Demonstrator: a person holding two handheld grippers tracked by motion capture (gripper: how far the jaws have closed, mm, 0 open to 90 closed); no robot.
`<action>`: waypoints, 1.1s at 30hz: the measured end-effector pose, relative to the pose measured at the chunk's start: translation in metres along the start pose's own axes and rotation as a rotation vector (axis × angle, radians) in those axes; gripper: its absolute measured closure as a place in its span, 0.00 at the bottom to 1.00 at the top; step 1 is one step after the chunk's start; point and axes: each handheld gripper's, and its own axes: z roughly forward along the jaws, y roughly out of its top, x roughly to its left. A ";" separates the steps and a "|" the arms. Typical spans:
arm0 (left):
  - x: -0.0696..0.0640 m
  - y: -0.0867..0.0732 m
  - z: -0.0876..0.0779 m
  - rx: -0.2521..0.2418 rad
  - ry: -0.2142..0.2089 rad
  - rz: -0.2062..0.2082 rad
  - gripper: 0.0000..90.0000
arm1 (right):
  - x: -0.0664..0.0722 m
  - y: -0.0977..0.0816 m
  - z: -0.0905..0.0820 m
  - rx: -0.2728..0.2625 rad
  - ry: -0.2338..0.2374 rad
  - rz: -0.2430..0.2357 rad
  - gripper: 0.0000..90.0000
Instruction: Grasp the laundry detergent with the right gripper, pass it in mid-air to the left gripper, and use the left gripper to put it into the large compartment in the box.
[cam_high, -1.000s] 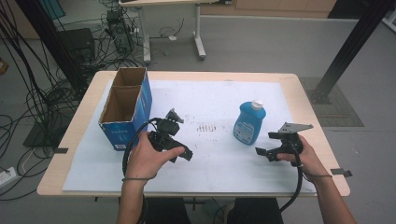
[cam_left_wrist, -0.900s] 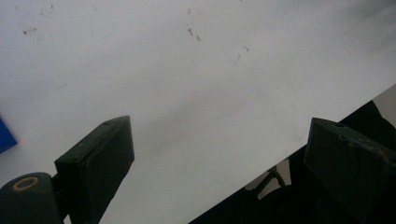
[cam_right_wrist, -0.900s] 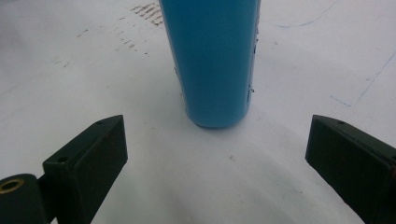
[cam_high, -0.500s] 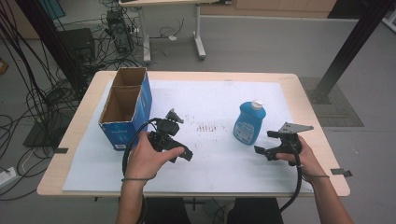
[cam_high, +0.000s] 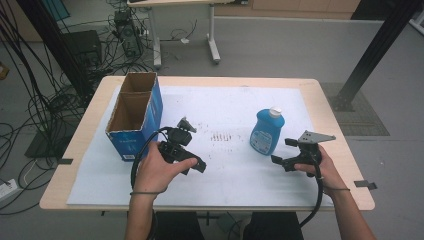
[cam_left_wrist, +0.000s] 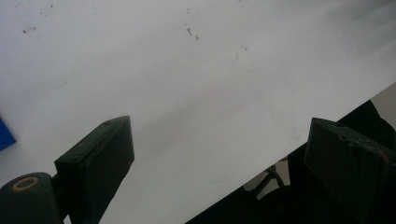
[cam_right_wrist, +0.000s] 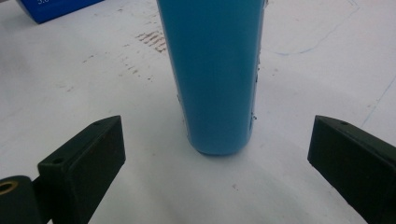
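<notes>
A blue bottle (cam_high: 266, 132) with a white cap stands upright on the white sheet, right of centre. My right gripper (cam_high: 283, 151) sits just to its right and nearer the table's front, open and pointing at it. In the right gripper view the bottle (cam_right_wrist: 215, 70) stands a little ahead of the wide-open gripper (cam_right_wrist: 219, 163), centred between the jaws and touching neither. My left gripper (cam_high: 194, 146) is held left of centre, open. In the left gripper view that gripper (cam_left_wrist: 229, 158) has nothing but the bare white sheet (cam_left_wrist: 196, 84) between its jaws.
An open cardboard box (cam_high: 134, 115) with blue sides stands at the left of the table, close to my left gripper; its blue wall (cam_right_wrist: 56, 7) shows in the right gripper view. Small dark marks (cam_high: 222, 136) dot the sheet's middle. Cables and table legs lie on the floor beyond.
</notes>
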 end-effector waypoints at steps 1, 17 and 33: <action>0.000 0.000 0.000 0.000 0.001 -0.001 0.10 | 0.000 0.000 0.001 0.000 0.002 -0.001 0.04; -0.001 0.000 0.000 0.005 -0.002 0.004 0.10 | 0.001 0.001 0.006 -0.020 0.000 -0.010 0.02; 0.000 0.001 0.000 0.004 -0.002 0.004 0.10 | 0.000 0.005 0.014 -0.037 -0.003 -0.016 0.02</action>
